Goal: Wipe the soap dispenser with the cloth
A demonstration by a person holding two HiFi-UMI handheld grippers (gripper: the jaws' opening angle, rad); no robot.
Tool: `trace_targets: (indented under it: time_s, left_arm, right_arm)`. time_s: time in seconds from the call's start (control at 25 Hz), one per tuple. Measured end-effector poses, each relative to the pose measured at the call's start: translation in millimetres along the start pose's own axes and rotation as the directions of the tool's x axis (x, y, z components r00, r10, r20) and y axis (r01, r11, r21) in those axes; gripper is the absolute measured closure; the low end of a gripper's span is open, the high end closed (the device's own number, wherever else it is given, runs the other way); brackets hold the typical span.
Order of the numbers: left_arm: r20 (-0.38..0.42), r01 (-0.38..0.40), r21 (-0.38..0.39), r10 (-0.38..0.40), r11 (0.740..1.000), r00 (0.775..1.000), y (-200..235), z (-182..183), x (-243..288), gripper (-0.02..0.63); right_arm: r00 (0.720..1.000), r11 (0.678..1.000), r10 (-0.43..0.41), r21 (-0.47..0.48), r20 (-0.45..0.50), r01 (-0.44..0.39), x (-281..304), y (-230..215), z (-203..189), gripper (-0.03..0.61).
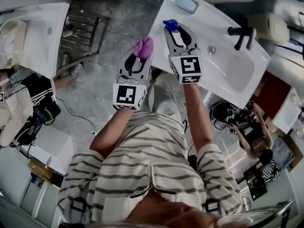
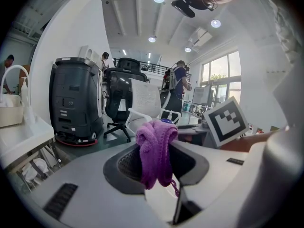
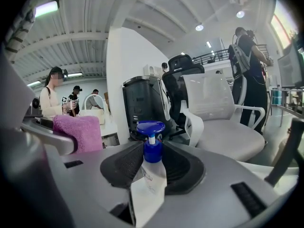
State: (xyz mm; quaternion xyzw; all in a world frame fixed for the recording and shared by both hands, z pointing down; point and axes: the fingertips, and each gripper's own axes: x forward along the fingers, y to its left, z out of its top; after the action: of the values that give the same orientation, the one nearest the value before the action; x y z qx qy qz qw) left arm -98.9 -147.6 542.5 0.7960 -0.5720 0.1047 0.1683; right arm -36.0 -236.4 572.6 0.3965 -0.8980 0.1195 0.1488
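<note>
In the head view my left gripper (image 1: 143,55) is shut on a bunched purple cloth (image 1: 144,45), held in the air over the floor beside the sink. The left gripper view shows the cloth (image 2: 156,148) pinched between the jaws of the left gripper (image 2: 157,163), its folds hanging down. My right gripper (image 1: 174,32) is shut on a soap dispenser (image 1: 170,24) with a blue pump head, just right of the cloth. In the right gripper view the clear bottle (image 3: 152,167) stands upright between the jaws of the right gripper (image 3: 151,160), and the cloth (image 3: 78,133) shows at the left.
A white washbasin (image 1: 228,72) with a black faucet (image 1: 241,36) lies below and right of the right gripper. Another basin (image 1: 42,32) is at far left. A white office chair (image 3: 218,113), a grey machine (image 2: 76,103) and several people stand around the room.
</note>
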Motion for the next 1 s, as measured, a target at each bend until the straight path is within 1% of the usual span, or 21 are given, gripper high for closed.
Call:
trace_targets:
  time_s: [0.08,0.2,0.52,0.72,1.0]
  left_arm:
    - [0.003,0.006,0.007,-0.006,1.0,1.0,-2.7,2.7,-2.7,0.482]
    - [0.019,0.015,0.018,-0.015,1.0,1.0,-5.6,10.5,-5.9,0.482]
    - [0.042,0.055,0.038,-0.056,0.998,0.998,-16.8,31.5,-23.6,0.482]
    - [0.04,0.106,0.06,-0.109,0.992,0.993,-26.7,40.9,-32.1,0.482]
    - [0.049,0.163,0.086,-0.167,0.983,0.985,-44.1,54.7,-46.4,0.482]
  right_arm:
    - [1.0,1.0,0.005,0.009,0.002,-0.005,-7.1,1.6,3.2,0.448]
    - [0.999,1.0,0.015,0.021,0.031,-0.016,-15.7,5.0,17.5,0.448]
    - [0.997,0.999,0.035,0.036,0.066,-0.037,-51.1,17.3,52.8,0.448]
    - [0.996,0.998,0.053,0.014,0.07,-0.054,-75.3,28.6,71.7,0.446]
    - [0.995,0.999,0.034,0.01,0.089,-0.035,-109.8,38.8,92.2,0.446]
